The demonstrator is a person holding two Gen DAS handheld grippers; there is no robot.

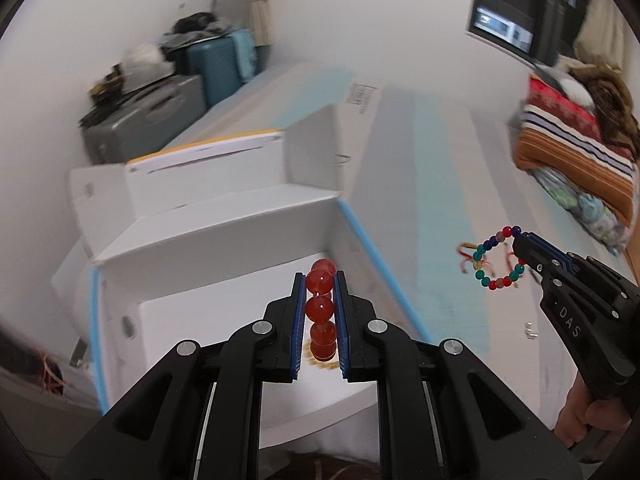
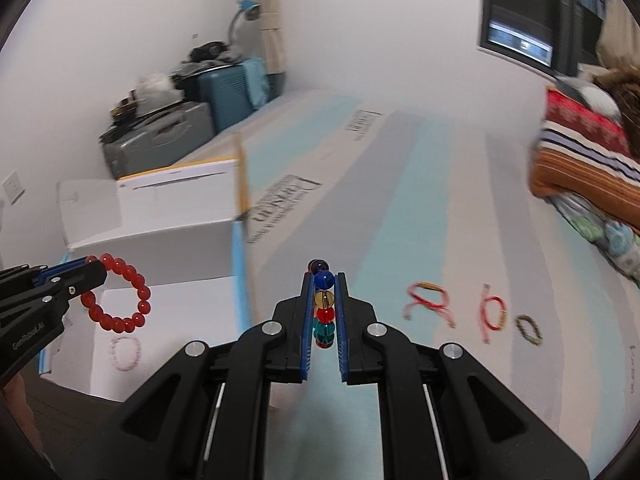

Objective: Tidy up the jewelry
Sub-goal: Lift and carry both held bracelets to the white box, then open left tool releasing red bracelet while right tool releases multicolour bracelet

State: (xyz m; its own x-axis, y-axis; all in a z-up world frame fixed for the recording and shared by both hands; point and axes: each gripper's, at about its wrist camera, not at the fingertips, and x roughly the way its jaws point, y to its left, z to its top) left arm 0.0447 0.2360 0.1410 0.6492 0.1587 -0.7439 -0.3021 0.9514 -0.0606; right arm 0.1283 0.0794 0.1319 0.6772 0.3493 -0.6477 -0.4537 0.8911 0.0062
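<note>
My left gripper [image 1: 319, 280] is shut on a red bead bracelet [image 1: 320, 308] and holds it in the air over the open white box [image 1: 224, 304]; the bracelet also shows in the right wrist view [image 2: 132, 276], hanging from the left gripper [image 2: 96, 268]. My right gripper [image 2: 324, 278] is shut on a multicoloured bead bracelet [image 2: 323, 312] above the striped surface; it shows as a ring in the left wrist view [image 1: 498, 258], held by the right gripper [image 1: 520, 244]. A pink bracelet [image 2: 126, 354] lies in the box.
Two red string bracelets [image 2: 430, 306] [image 2: 494, 314] and a small olive bead bracelet [image 2: 530, 330] lie on the light blue and white striped surface [image 2: 400, 208]. Folded blankets [image 2: 580, 164] are at the right. Suitcases [image 2: 160, 136] stand by the far wall.
</note>
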